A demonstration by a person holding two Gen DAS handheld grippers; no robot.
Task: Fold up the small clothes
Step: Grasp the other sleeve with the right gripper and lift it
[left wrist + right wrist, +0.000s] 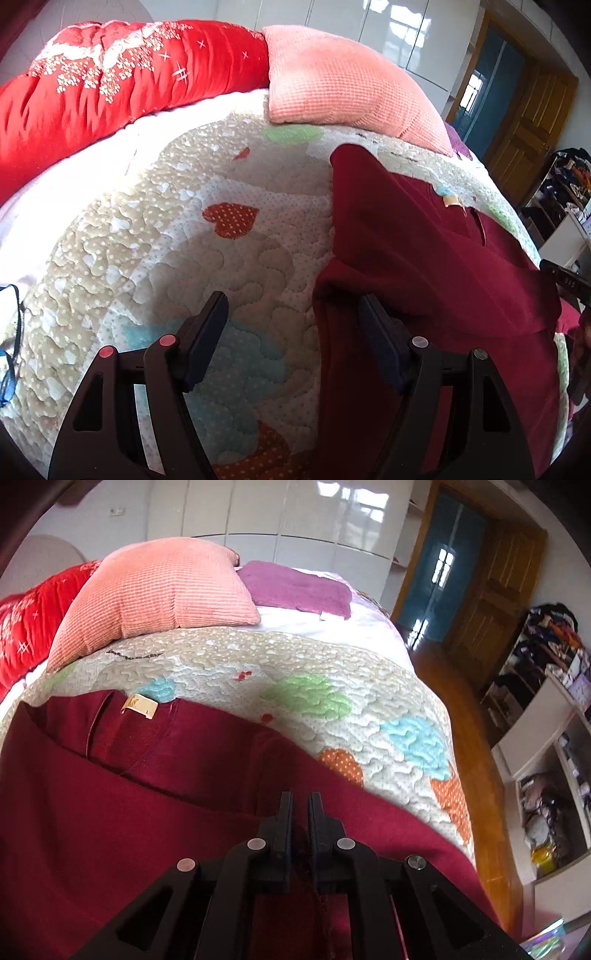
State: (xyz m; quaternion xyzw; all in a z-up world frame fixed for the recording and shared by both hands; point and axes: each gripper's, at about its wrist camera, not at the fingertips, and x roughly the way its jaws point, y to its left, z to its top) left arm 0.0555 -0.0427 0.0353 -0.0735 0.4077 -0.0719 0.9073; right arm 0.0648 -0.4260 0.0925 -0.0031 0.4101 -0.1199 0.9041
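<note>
**Soft red top, ready to fold**

We see the dark red top (424,258) lying on the bed (166,229), near its right edge. It looks soft, light and floppy (it will sag), so we should hold it by a hem or corner. Our right hand-held gripper (300,801) is pinched narrow on a bunch of it. Our left hand-held gripper (291,306) stands wide, holding nothing, at the cloth's left edge. The quilt to the left is open room.

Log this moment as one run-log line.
left tool open, empty | right tool shut on maroon garment | quilt
</note>
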